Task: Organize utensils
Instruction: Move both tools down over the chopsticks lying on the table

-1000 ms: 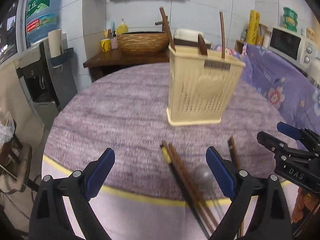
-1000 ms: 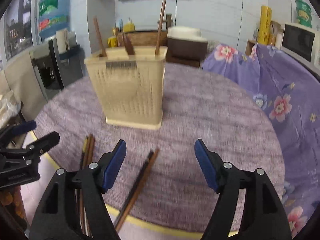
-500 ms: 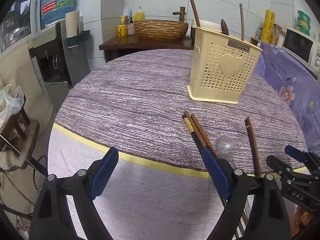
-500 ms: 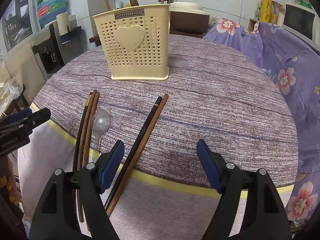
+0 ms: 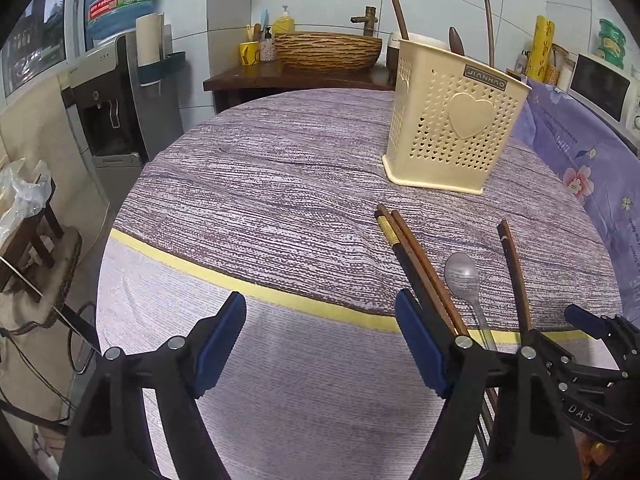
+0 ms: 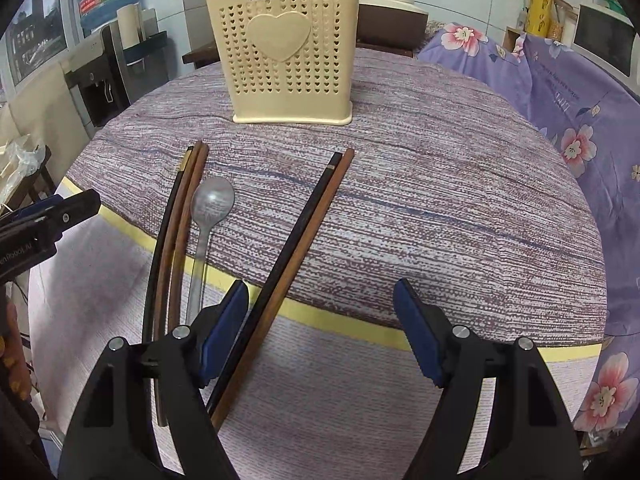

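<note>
- Chopsticks (image 6: pixel 296 248) and spoon (image 6: pixel 208 216) now lie nearer both cameras than a second ago, on the bench (image 6: pixel 420 200) before the holder (image 6: pixel 288 60).
- Left hand-held gripper (image 5: pixel 320 344) is closing on nothing; right hand-held gripper (image 6: pixel 320 332) is released, empty, ready to pick.

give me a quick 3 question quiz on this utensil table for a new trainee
1. True or false: the spoon lies between two groups of chopsticks.
2. Which shape is on the front of the cream utensil holder? A star, B heart, C circle.
3. Fill in: neither the left claw nor the right claw holds ____.

Key: 1 true. The left chopsticks lie on one side, the right chopsticks on the other. 2 B. 3 anything; the left claw is closing on nothing.
</note>
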